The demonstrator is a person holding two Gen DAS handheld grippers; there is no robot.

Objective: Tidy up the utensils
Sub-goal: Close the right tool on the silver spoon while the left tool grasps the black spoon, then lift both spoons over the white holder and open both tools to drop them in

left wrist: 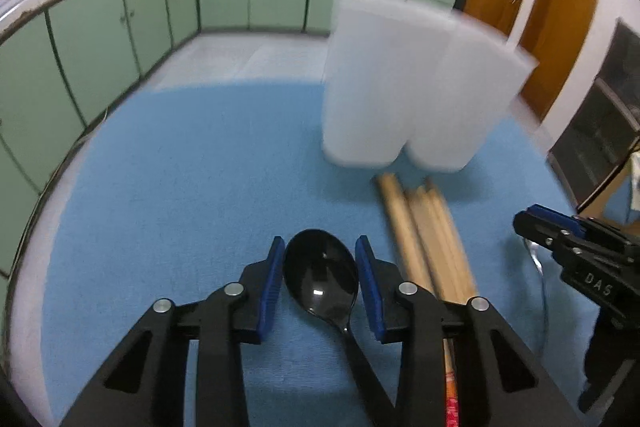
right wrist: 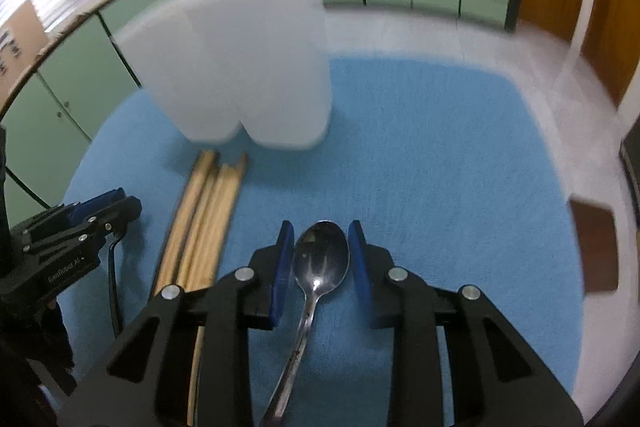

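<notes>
Left wrist view: white containers [left wrist: 404, 83] blurred, chopsticks [left wrist: 424, 239] partly hidden.

black spoon [left wrist: 322, 273] between left claw [left wrist: 322, 283] pads

The black spoon [left wrist: 320, 277] looks like glossy plastic with bright glints, and the metal spoon [right wrist: 320, 259] is polished and mirror-like. The chopsticks [left wrist: 424, 239] are pale, matt wood. The two holders [left wrist: 400, 83] at twelve o'clock are frosted, translucent white plastic. A blue, matt, finely textured cloth mat [left wrist: 180, 167] covers the surface.
</notes>
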